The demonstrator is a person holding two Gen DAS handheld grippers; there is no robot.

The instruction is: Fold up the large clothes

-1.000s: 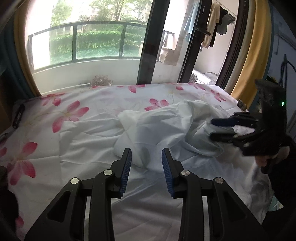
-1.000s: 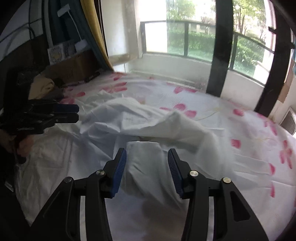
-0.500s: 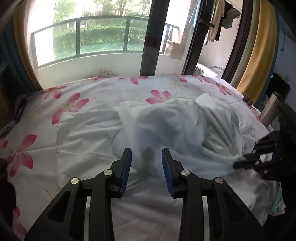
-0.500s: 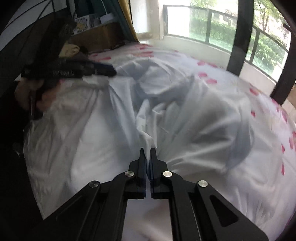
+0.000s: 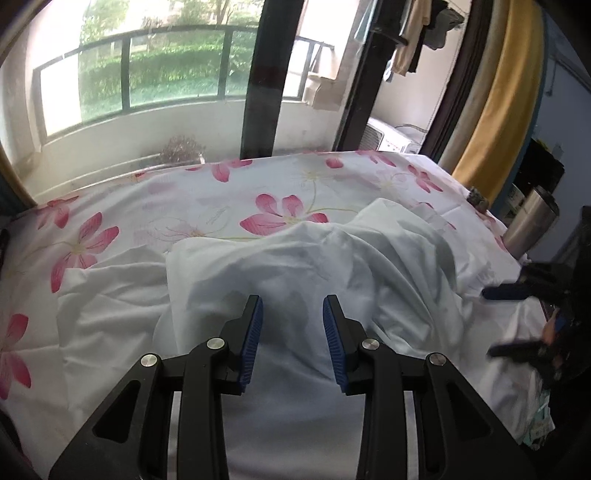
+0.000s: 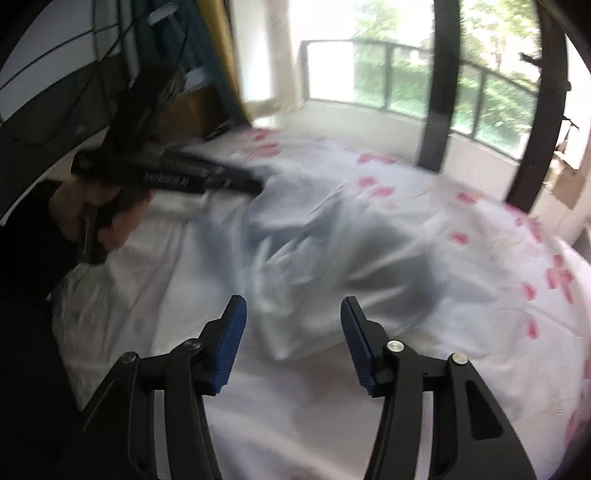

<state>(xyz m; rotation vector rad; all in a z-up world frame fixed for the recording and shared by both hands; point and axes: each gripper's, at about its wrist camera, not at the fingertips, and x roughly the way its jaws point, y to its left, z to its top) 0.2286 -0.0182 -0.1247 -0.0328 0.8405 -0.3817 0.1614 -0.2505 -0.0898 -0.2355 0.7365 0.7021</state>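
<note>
A large white garment lies crumpled in a heap on a bed with a pink-flowered sheet. My left gripper is open and empty, just above the near part of the heap. In the right wrist view, which is blurred, the garment is bunched in the middle. My right gripper is open and empty above its near edge. The right gripper also shows in the left wrist view at the right edge of the bed; the left gripper shows in the right wrist view at the upper left.
A window with a balcony railing lies beyond the far side of the bed. A yellow curtain hangs at the right. A steel flask stands beside the bed's right edge. Clothes hang at the upper right.
My right gripper was shut on a fold of the white garment half a second ago; now it is open and the cloth has dropped. The left gripper has stayed open and shifted slightly.
</note>
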